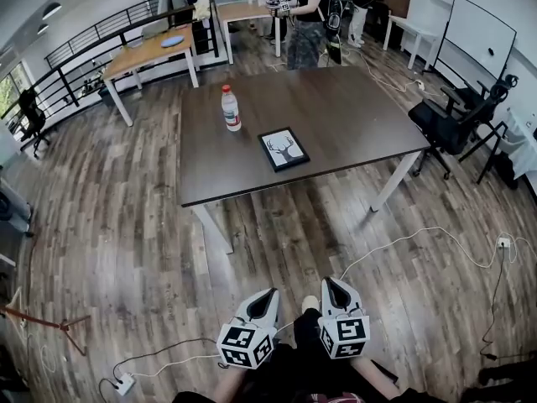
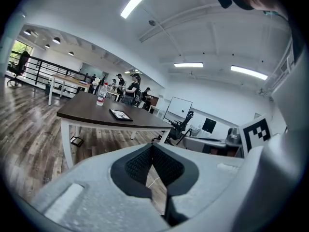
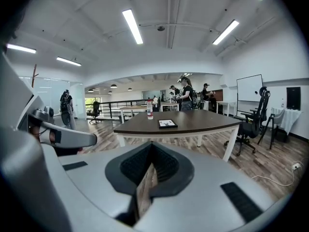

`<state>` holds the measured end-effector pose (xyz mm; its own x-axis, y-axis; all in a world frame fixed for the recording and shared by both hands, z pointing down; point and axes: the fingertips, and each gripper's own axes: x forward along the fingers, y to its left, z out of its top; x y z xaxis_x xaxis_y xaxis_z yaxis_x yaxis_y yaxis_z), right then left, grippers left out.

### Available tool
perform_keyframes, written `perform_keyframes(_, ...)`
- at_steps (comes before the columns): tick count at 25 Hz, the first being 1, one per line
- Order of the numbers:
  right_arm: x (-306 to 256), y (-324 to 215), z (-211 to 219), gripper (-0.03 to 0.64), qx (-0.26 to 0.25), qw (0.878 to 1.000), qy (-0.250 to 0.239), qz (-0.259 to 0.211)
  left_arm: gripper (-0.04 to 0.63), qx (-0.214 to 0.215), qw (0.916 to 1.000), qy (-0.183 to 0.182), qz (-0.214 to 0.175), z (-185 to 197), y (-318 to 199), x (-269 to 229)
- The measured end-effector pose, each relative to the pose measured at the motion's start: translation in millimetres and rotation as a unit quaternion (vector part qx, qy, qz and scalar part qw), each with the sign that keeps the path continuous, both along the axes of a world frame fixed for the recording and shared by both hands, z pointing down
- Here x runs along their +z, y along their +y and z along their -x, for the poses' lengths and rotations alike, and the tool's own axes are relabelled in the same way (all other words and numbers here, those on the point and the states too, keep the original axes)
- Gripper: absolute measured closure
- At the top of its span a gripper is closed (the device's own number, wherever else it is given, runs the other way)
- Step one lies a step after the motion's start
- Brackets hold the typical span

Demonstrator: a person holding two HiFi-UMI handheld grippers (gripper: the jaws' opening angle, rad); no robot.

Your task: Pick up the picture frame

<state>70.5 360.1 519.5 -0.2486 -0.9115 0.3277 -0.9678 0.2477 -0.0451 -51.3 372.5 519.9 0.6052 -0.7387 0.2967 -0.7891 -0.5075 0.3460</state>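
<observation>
The picture frame [image 1: 284, 149], black-edged with a deer drawing on white, lies flat near the front of the dark brown table [image 1: 352, 116]. It shows small and far off in the left gripper view [image 2: 120, 114] and in the right gripper view [image 3: 167, 123]. My left gripper [image 1: 270, 293] and right gripper [image 1: 330, 282] are held low over the wooden floor, well short of the table's front edge. Both are shut with nothing between the jaws. In each gripper view the dark pads meet at the tips.
A plastic bottle [image 1: 231, 108] with a red cap stands on the table left of the frame. White cables [image 1: 419, 238] trail across the floor. A black office chair [image 1: 453, 124] stands right of the table. A person [image 1: 306, 15] stands behind the table's far edge.
</observation>
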Motion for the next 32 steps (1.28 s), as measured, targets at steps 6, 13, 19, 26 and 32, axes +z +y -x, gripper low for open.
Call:
perform_keyframes(6,2.7,-54.3,-20.5,0.611,-0.018,1.000,-0.005,0.012,0.586,-0.018,0.9998,-0.006,0.005,-15.0,-49.5,-0.4)
perform_keyframes(13,17.0,-109.8,-45.6,0.611,-0.035,0.998,-0.004,0.043,0.585,-0.019,0.9996,-0.013,0.013,-40.3,-100.4,-2.4)
perform_keyframes(19,17.4,-152.7,-59.4,0.611,-0.074,0.996,-0.006,0.041,0.585,-0.038,0.9991,-0.017,0.011,-62.4,-137.7,-2.4)
perform_keyframes(26,19.0,-196.0,-81.3,0.611,-0.117,0.992,-0.004,0.041,0.586,-0.074,0.9971,-0.014,0.010,-88.7,-175.7,-3.5)
perform_keyframes(32,22.6,-217.2,-100.7,0.611,-0.140,0.989,-0.001,0.045,0.586,-0.093,0.9956,-0.008,0.013,-111.3,-196.8,1.3)
